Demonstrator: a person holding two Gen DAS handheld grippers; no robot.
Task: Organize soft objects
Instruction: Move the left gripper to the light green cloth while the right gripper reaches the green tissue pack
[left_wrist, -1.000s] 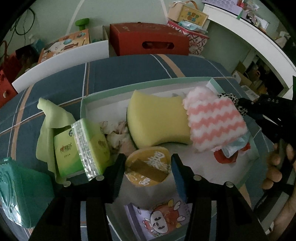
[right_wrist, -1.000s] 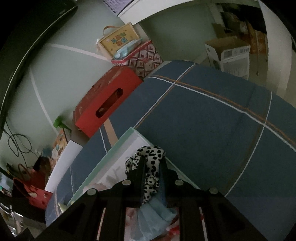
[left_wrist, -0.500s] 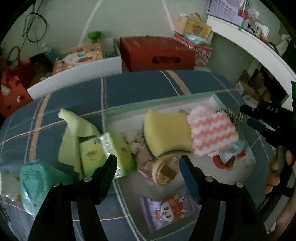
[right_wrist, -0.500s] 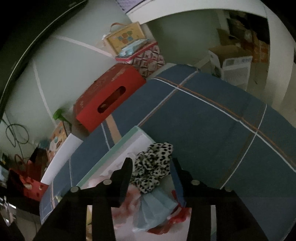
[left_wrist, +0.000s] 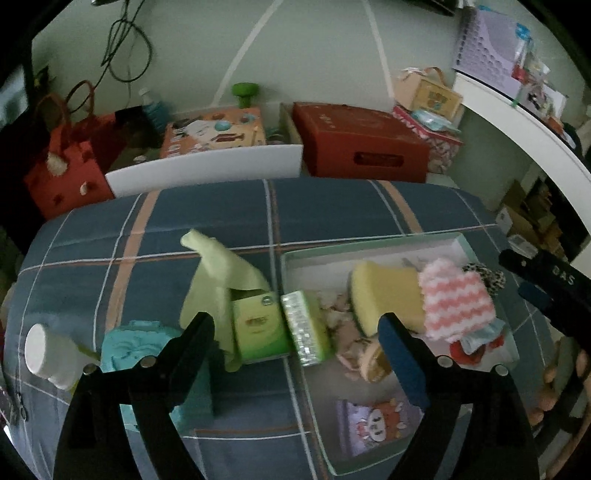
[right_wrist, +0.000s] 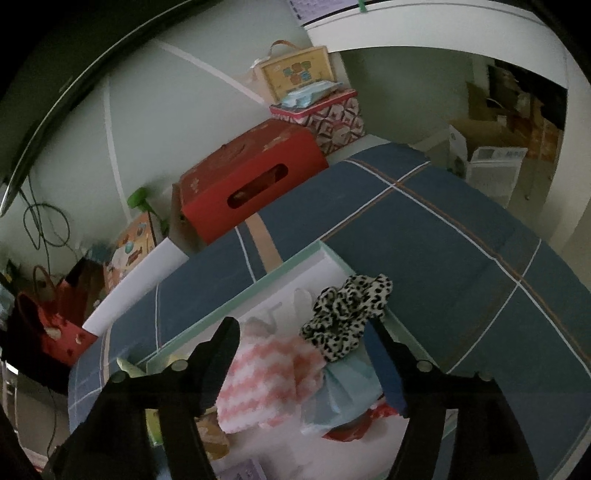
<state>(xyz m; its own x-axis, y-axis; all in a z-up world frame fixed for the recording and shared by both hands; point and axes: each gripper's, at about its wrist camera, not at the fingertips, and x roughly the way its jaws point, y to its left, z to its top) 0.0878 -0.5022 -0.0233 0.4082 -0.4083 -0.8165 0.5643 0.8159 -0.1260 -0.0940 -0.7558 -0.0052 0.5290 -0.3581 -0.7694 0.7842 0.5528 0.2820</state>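
A white box with a pale green rim (left_wrist: 369, 244) lies on the plaid bed cover. In it are a yellow sponge (left_wrist: 384, 291), a pink-and-white zigzag cloth (left_wrist: 456, 299), a leopard scrunchie (left_wrist: 484, 275) and an orange round packet (left_wrist: 373, 363). My left gripper (left_wrist: 295, 326) hangs above the box's left edge, its jaws opening with nothing gripped. My right gripper (right_wrist: 303, 328) is also opening. The scrunchie (right_wrist: 351, 310) rests loose in the box corner just beyond its fingers, beside the zigzag cloth (right_wrist: 266, 373).
Two green tissue packs (left_wrist: 258, 328) lean on the box's left rim beside a light green cloth (left_wrist: 218, 273). A teal item (left_wrist: 136, 343) and a white cup (left_wrist: 44, 354) sit further left. A red crate (left_wrist: 362, 147) and other boxes stand behind the bed.
Both grippers opened and drew up and back. The left let go of the orange round packet in the box. The right let go of the leopard scrunchie at the box corner.
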